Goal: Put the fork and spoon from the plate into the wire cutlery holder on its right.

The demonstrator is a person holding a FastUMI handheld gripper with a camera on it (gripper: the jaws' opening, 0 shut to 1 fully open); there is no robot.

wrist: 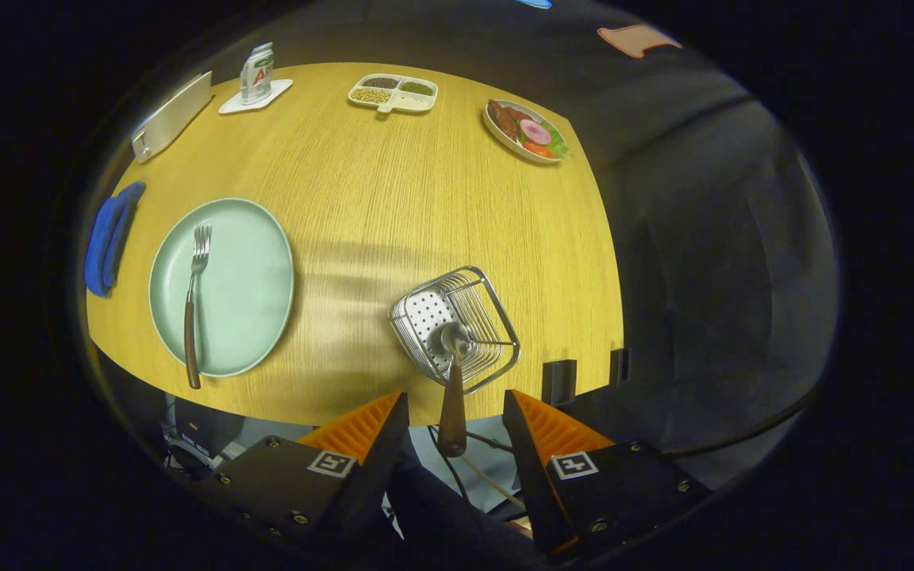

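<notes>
We see the wooden desk (393, 198), its near edge carrying a green plate (247, 277) with only the fork (195, 301) on it. To its right, the wire cutlery holder (457, 327) contains the spoon (452, 381), handle sticking out between our gripper's (455, 412) fingers, which stand apart, touching nothing.

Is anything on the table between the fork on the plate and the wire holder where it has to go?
Nothing visible. The fork lies on the green plate; bare wood separates it from the wire holder, where the spoon already stands. The gripper is open around the spoon's handle.
</notes>
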